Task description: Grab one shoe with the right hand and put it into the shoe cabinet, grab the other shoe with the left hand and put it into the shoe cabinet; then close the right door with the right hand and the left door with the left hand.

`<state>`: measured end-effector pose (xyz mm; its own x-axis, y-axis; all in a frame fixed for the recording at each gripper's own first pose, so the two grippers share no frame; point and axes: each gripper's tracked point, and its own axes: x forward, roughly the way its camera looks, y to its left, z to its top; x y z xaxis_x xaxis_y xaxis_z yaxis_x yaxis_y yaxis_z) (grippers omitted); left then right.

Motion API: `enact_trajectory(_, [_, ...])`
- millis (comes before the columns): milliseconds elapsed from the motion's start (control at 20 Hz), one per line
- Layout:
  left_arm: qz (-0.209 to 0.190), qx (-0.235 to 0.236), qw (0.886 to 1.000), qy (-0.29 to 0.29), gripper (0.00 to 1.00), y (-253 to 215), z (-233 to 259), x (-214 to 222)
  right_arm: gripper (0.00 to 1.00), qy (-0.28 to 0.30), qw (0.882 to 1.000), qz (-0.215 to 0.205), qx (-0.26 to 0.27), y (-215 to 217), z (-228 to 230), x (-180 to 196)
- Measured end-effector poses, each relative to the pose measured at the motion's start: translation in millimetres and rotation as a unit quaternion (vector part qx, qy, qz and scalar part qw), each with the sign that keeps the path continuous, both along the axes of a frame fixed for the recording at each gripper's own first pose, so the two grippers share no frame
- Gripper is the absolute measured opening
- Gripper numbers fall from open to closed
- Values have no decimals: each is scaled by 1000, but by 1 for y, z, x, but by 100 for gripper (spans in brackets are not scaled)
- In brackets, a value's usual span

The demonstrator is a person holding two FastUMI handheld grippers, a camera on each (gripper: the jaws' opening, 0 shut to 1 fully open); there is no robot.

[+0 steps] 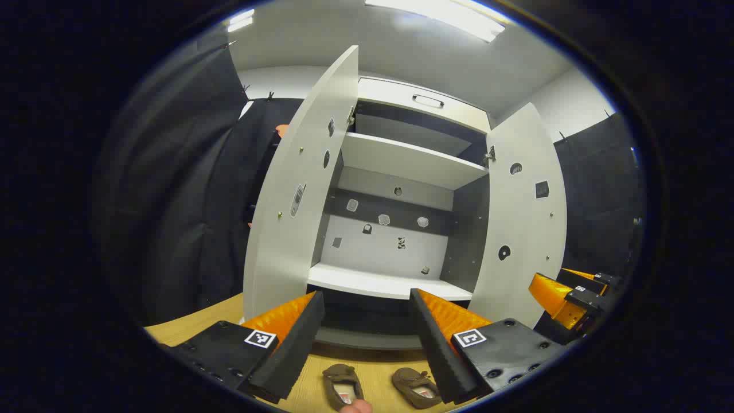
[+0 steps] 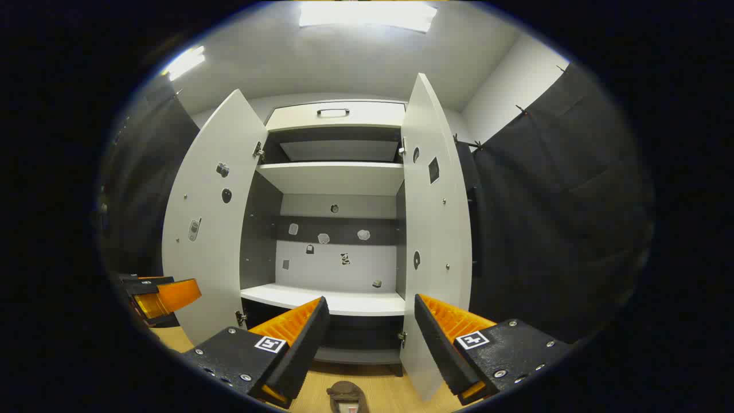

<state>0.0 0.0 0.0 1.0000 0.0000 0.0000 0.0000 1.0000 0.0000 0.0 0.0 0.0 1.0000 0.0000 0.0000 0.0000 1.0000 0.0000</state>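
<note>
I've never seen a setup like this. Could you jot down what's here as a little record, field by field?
Cabinet: shoe cabinet, white shelves inside
Doors: left door and right door both swung open
Shoes: two brown shoes on the wooden floor in front, none inside yet
Left gripper: open, empty
Right gripper: open, empty
Stage: nothing picked up yet

**Hand-held gripper pair: appearance**

Left hand-held gripper [image 1: 367, 338]: two wedge-shaped ribbed fingers on matte black textured plastic blocks; round recessed screws along the block edges; one square black-and-white marker tag per block.

Right hand-held gripper [image 2: 371, 344]: same build, silver screw heads, one square marker tag per block.
</note>
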Motion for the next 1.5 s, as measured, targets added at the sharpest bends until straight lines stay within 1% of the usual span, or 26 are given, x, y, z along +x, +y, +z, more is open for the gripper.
enact_trajectory(200, [8,30,1000,-4,96,3,4,1,92,6,1000,-2,-15,-7,-6,-3])
enact_trajectory(400, [4,36,999,-1,96,0,4,2,92,19,1000,2,-9,-10,-14,-5])
enact_trajectory(500, [3,37,999,-2,96,-1,4,1,92,24,1000,3,-12,-10,-18,-7])
enact_trajectory(550, [4,37,999,-2,94,-1,3,1,92,26,1000,5,-11,-8,-19,-7])
enact_trajectory(600, [4,37,999,0,96,-3,2,-1,92,27,1000,8,-8,-7,-21,-8])
enact_trajectory(650, [6,39,999,4,94,-2,0,-2,92,28,1000,10,-6,-5,-21,-7])
enact_trajectory(700, [8,39,999,4,96,-2,1,-2,92,30,999,12,-4,-4,-22,-7])
enact_trajectory(1100, [17,35,999,4,96,4,1,-2,92,28,999,21,-6,5,-22,-1])
enact_trajectory(1350, [22,23,1000,0,96,7,3,0,92,27,999,33,-19,11,-18,14])
enact_trajectory(1500, [25,25,999,1,96,10,2,0,92,40,998,27,-31,11,-31,27])
